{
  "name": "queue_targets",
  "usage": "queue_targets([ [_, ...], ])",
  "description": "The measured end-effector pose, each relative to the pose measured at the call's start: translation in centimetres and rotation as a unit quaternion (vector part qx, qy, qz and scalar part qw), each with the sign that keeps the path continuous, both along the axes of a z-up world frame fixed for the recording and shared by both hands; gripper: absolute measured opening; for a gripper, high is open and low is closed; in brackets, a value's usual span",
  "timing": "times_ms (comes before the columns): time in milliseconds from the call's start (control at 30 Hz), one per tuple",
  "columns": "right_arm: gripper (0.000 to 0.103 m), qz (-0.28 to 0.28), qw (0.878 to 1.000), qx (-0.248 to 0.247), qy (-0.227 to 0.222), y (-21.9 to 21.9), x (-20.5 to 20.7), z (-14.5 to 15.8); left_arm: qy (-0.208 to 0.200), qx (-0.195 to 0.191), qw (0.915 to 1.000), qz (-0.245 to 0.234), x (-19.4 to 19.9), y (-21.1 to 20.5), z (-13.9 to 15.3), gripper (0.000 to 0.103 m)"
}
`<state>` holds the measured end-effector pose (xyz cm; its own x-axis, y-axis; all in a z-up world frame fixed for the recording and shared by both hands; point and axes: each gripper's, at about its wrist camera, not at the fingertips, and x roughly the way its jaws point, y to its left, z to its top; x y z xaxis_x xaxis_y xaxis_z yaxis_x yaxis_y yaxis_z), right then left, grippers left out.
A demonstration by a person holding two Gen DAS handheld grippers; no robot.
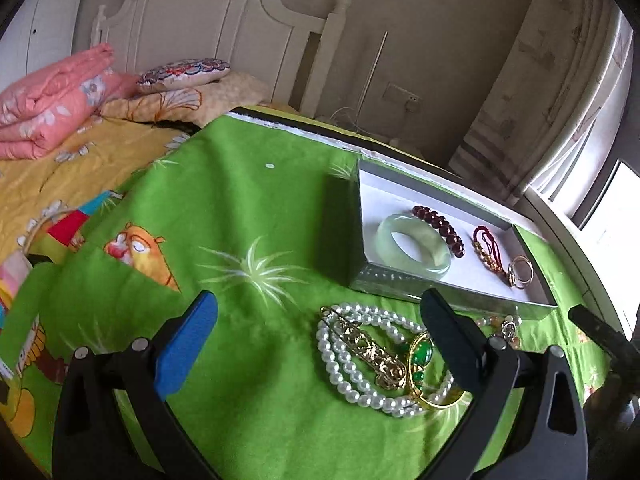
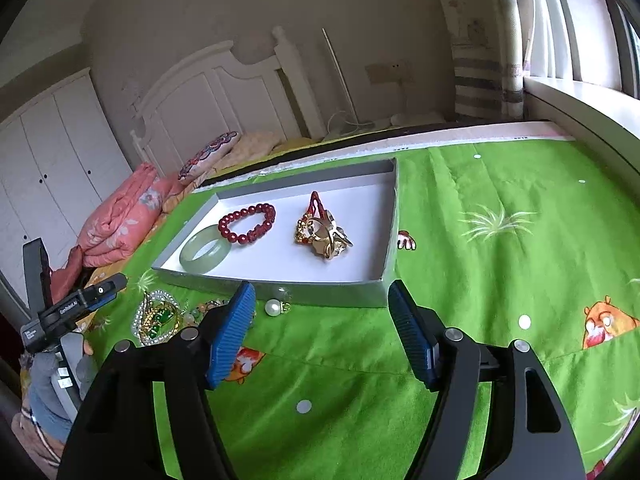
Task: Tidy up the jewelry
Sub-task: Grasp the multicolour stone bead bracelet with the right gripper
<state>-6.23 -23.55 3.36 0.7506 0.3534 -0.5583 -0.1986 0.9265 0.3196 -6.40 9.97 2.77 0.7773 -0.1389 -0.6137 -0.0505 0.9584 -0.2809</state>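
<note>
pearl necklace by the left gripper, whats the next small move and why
Probably ease the open left gripper down and forward over the pearl necklace. It lies on the green cloth outside the gray tray, tangled with a gold and green pendant, while the jade bangle already sits inside.

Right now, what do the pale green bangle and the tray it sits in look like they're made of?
The bangle looks like polished jade or glass: translucent, milky green, glossy. The tray looks like matte grey cardboard with a white lining; its walls are thin and flat.

Black tool frames, ribbed blue pads, silver screws.
</note>
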Motion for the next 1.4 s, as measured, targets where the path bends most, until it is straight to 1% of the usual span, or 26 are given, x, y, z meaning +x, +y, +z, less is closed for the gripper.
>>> queue_targets([
  [100, 0.068, -0.001, 1.0, -0.005, 0.002, 0.1, 0.2, 0.0, 0.002, -0.007, 1.0, -0.006, 0.0, 0.1, -0.2, 0.1],
  [200, 0.068, -0.009, 0.999, -0.032, 0.006, 1.0, 0.0, 0.1, 0.001, -0.015, 0.9999, -0.009, 0.0, 0.1, -0.2, 0.1],
  [233, 0.068, -0.003, 0.999, -0.033, 0.007, 1.5, -0.1, 0.1, -0.001, -0.017, 0.9998, -0.009, -0.1, 0.2, -0.2, 0.1],
  [267, 0.068, 0.016, 1.0, -0.015, 0.013, 2.1, -0.3, 0.1, -0.001, -0.019, 0.9998, -0.008, 0.0, 0.1, -0.2, 0.1],
  [333, 0.061, 0.035, 0.999, 0.007, 0.015, 2.7, -0.5, 0.0, -0.001, -0.024, 0.9997, -0.008, 0.0, 0.3, -0.2, 0.1],
  [367, 0.056, 0.047, 0.999, 0.016, 0.021, 3.3, -0.4, 0.0, -0.001, -0.025, 0.9996, -0.009, 0.0, 0.3, -0.2, 0.1],
  [433, 0.052, 0.06, 0.997, 0.032, 0.035, 4.1, -0.1, -0.2, -0.003, -0.029, 0.9995, -0.011, 0.0, 0.4, -0.2, 0.1],
  [467, 0.046, 0.062, 0.997, 0.033, 0.043, 4.7, 0.1, -0.4, -0.003, -0.03, 0.9995, -0.012, 0.0, 0.4, -0.2, 0.1],
  [500, 0.041, 0.058, 0.997, 0.019, 0.046, 5.3, 0.3, -0.5, -0.003, -0.031, 0.9994, -0.012, 0.1, 0.4, -0.2, 0.1],
  [533, 0.038, 0.053, 0.997, -0.004, 0.049, 5.9, 0.5, -0.7, -0.003, -0.032, 0.9994, -0.012, 0.1, 0.4, -0.2, 0.1],
  [567, 0.033, 0.05, 0.997, -0.014, 0.053, 6.3, 0.7, -0.8, -0.004, -0.033, 0.9993, -0.013, 0.0, 0.5, -0.2, 0.1],
  [600, 0.03, 0.046, 0.997, -0.028, 0.055, 6.7, 0.8, -0.8, -0.005, -0.034, 0.9993, -0.013, 0.0, 0.6, -0.2, 0.1],
  [667, 0.029, 0.043, 0.996, -0.047, 0.056, 7.4, 0.9, -1.0, -0.009, -0.036, 0.9992, -0.014, -0.1, 0.6, -0.1, 0.1],
  [800, 0.029, 0.048, 0.995, -0.058, 0.065, 8.9, 1.5, -1.1, -0.015, -0.039, 0.999, -0.016, -0.3, 0.6, 0.0, 0.1],
  [933, 0.028, 0.037, 0.99, -0.108, 0.087, 10.3, 2.7, -1.9, -0.02, -0.04, 0.9988, -0.018, -0.5, 0.5, 0.0, 0.1],
  [967, 0.028, 0.039, 0.986, -0.124, 0.1, 10.8, 3.0, -2.3, -0.021, -0.041, 0.9988, -0.018, -0.5, 0.5, 0.0, 0.1],
  [1000, 0.028, 0.044, 0.985, -0.139, 0.098, 11.4, 2.9, -2.3, -0.022, -0.042, 0.9987, -0.019, -0.6, 0.6, 0.0, 0.1],
  [1067, 0.028, 0.055, 0.983, -0.147, 0.095, 12.2, 2.4, -2.4, -0.023, -0.044, 0.9986, -0.02, -0.7, 0.7, 0.0, 0.101],
  [1133, 0.02, 0.057, 0.982, -0.156, 0.084, 12.5, 1.8, -2.4, -0.026, -0.046, 0.9984, -0.019, -0.8, 0.7, 0.1, 0.1],
  [1167, 0.02, 0.056, 0.983, -0.158, 0.076, 12.5, 1.5, -2.3, -0.026, -0.047, 0.9984, -0.02, -0.8, 0.7, 0.1, 0.1],
  [1267, 0.019, 0.053, 0.985, -0.153, 0.057, 12.1, 0.7, -1.9, -0.028, -0.047, 0.9983, -0.02, -0.9, 0.8, 0.2, 0.1],
  [1400, 0.019, 0.047, 0.991, -0.119, 0.031, 11.1, 0.2, -1.1, -0.028, -0.047, 0.9983, -0.019, -0.9, 0.8, 0.2, 0.1],
])
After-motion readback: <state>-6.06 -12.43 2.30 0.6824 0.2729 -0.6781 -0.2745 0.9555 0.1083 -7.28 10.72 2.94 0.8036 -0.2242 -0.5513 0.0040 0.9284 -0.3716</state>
